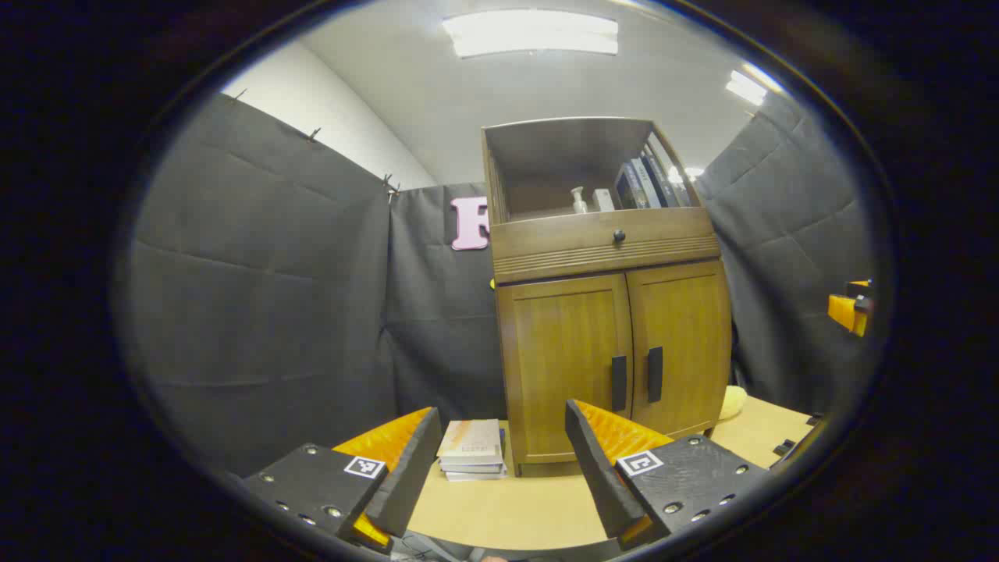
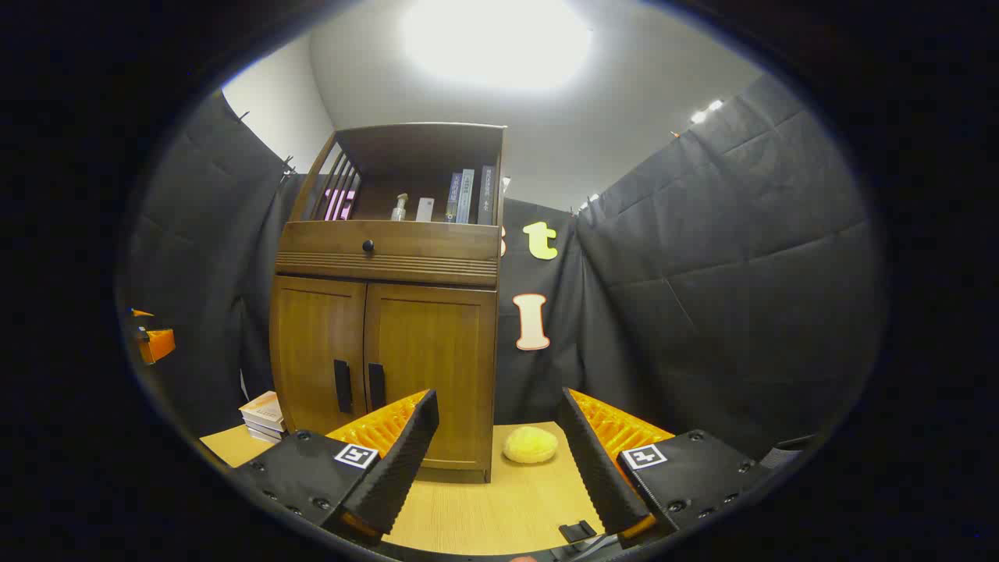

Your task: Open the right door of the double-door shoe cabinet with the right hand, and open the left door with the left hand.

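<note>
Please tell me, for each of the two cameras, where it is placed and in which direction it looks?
Left gripper view: rides the left gripper, open, facing the closed shoe cabinet and stack of books.
Right gripper view: rides the right gripper, open, facing the cabinet's right door and a yellow sponge.
Shared: cabinet, books, table.

Black cloth walls (image 1: 257, 297); white ceiling (image 2: 624, 133); bright ceiling light (image 1: 531, 33); wooden tabletop (image 2: 484, 507).
</note>
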Motion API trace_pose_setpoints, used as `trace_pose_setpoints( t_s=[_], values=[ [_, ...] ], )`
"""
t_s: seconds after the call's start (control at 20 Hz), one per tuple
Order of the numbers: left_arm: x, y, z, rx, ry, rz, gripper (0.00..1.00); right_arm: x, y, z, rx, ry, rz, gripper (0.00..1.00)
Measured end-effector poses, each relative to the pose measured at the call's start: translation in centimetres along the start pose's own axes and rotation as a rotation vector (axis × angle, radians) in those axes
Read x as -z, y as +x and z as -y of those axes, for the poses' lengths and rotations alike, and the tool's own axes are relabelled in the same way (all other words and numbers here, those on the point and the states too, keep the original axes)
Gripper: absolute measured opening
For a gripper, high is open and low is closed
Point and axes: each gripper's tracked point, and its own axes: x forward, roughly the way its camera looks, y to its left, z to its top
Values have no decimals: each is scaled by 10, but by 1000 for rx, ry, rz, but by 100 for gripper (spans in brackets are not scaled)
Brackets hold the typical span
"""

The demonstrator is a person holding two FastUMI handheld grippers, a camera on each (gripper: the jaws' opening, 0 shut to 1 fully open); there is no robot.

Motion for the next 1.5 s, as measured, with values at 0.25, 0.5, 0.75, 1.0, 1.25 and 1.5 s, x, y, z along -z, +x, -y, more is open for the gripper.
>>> trace_pose_setpoints(
  t_s=[0.25, 0.5, 0.75, 1.0, 1.25, 1.5],
  values=[
    [2, -2, -2, -14, -17, -16, 94, 1, 1, 5, 0, 0, -5, 97],
    [1, -4, -3, -21, -13, -6, 94, 1, 4, 3, -9, -5, -8, 97],
    [1, -2, -3, -13, -6, -1, 94, 1, 9, -1, -19, 8, -9, 97],
    [0, -2, -4, -19, -4, 2, 94, 3, 23, -14, -41, 20, -6, 97],
    [-3, -7, -7, -40, 7, -2, 94, 3, 46, -34, -78, 51, -4, 98],
    [-5, -15, -15, -78, 10, -6, 94, 4, 72, -58, -119, 78, 3, 98]
  ],
)
